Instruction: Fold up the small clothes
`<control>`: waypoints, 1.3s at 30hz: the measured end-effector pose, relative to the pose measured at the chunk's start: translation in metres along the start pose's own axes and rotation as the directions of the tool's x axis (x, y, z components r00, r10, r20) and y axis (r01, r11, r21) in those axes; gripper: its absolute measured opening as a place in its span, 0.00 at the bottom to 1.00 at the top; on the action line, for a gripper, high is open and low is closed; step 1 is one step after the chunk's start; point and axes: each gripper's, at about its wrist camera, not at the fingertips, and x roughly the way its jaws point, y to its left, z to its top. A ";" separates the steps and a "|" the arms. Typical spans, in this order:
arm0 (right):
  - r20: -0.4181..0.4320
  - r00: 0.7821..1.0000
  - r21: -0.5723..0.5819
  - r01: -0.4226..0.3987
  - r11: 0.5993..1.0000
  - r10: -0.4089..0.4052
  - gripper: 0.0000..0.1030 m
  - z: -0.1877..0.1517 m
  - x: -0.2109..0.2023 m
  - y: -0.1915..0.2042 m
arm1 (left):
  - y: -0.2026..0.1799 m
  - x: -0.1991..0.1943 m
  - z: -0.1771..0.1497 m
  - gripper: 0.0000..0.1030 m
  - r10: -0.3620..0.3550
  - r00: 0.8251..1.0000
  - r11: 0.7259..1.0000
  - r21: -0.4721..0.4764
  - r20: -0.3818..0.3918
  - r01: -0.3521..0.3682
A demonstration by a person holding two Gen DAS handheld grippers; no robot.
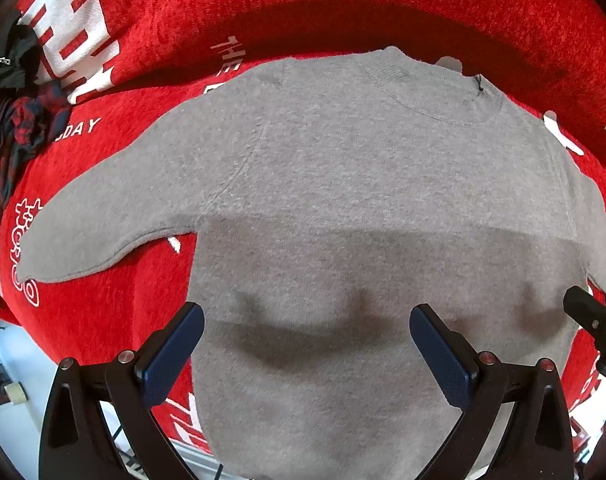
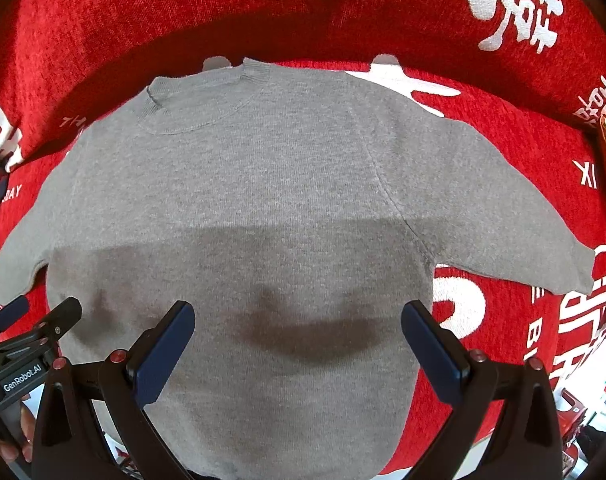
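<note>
Red blanket [image 1: 151,8]; grey sweater [image 1: 343,184] hem cut off behind spread tongs [image 1: 307,344].

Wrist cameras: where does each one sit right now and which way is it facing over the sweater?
Left wrist view: sits on the left gripper, looking forward and down on the grey sweater spread on the red blanket; both its fingers show, open, and the right gripper pokes in at the right edge.
Right wrist view: sits on the right gripper, facing the same sweater; both its fingers show, open, with the left gripper at the left edge.
Shared: sweater, collar far from the cameras, and the blanket.
</note>
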 end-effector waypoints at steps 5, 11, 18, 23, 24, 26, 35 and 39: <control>0.000 1.000 0.000 0.000 1.000 0.000 1.00 0.000 0.000 0.000 | 0.000 -0.003 -0.002 1.00 0.034 0.998 0.999 -0.004 0.046 -0.034; -0.002 1.000 0.001 0.002 1.000 -0.002 1.00 -0.003 0.000 -0.001 | 0.000 -0.002 -0.001 1.00 0.016 1.000 1.000 -0.005 0.021 -0.016; -0.006 1.000 -0.004 0.002 1.000 -0.002 1.00 -0.006 0.001 -0.001 | 0.002 -0.003 -0.002 1.00 0.024 0.999 1.000 -0.009 0.028 -0.024; -0.007 1.000 -0.003 0.002 1.000 -0.002 1.00 -0.006 0.002 0.000 | 0.005 -0.002 -0.002 1.00 -0.008 1.000 1.000 -0.012 0.015 0.008; -0.007 1.000 -0.003 0.002 1.000 -0.002 1.00 -0.006 0.002 0.000 | 0.005 -0.002 -0.002 1.00 -0.009 1.000 1.000 -0.012 0.017 0.009; -0.007 1.000 -0.004 0.002 1.000 -0.002 1.00 -0.006 0.002 0.000 | 0.005 -0.002 -0.002 1.00 0.000 1.000 1.000 -0.011 0.012 0.000; -0.016 1.000 -0.004 0.010 1.000 -0.010 1.00 -0.005 0.003 0.002 | 0.006 -0.001 0.001 1.00 -0.014 1.000 1.000 -0.009 0.000 0.014; -0.019 1.000 -0.007 0.012 1.000 -0.012 1.00 -0.005 0.003 0.003 | 0.006 0.000 0.002 1.00 -0.011 1.000 1.000 -0.009 -0.002 0.011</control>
